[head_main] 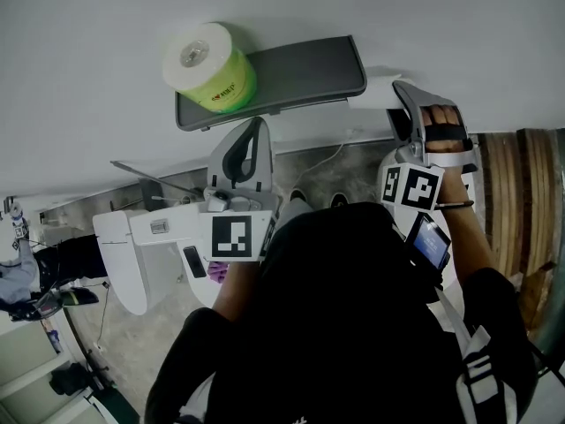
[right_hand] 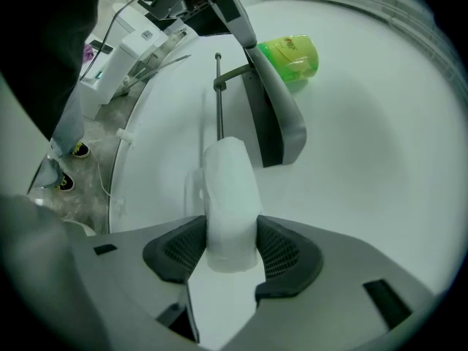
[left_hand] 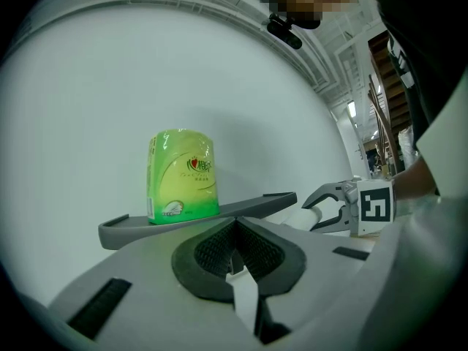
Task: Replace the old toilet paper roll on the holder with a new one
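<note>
A green-wrapped new roll stands upright on the left end of the grey wall shelf of the holder. My right gripper is just past the shelf's right end, shut on the thin white old roll, which lies in line with the holder's metal rod. I cannot tell whether the roll is still on the rod's tip. My left gripper hangs below the shelf's middle, level, jaws shut and empty. In the left gripper view the green roll is ahead to the left, and the right gripper is at the right.
The plain white wall carries the holder. A white appliance with cables stands on the concrete floor at the lower left. Wooden slats rise at the right. A small screen is strapped by my right wrist.
</note>
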`<act>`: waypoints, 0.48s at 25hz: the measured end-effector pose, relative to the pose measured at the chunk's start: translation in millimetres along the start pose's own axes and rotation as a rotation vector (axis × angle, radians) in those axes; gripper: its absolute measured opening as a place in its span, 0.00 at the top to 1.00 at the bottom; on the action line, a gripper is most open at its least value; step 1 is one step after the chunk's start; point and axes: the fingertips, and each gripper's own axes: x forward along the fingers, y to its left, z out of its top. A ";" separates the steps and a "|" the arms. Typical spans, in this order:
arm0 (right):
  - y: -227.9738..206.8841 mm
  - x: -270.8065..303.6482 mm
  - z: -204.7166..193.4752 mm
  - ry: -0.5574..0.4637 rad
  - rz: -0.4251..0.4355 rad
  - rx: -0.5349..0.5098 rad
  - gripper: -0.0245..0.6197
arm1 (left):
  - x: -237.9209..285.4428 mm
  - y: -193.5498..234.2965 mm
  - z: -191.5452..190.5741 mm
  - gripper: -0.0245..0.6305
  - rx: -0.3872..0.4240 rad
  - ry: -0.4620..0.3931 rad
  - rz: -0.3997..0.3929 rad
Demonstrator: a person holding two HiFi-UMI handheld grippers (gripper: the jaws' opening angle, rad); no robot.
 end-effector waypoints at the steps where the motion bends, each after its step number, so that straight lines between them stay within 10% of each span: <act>1: -2.1 -0.7 -4.7 0.008 -0.004 0.005 0.62 | 0.5 -1.2 0.1 0.93 0.001 0.000 -0.002; 12: -39.1 -6.7 -43.6 0.065 -0.098 0.083 0.62 | 1.8 -5.6 -3.7 0.93 -0.025 0.005 0.001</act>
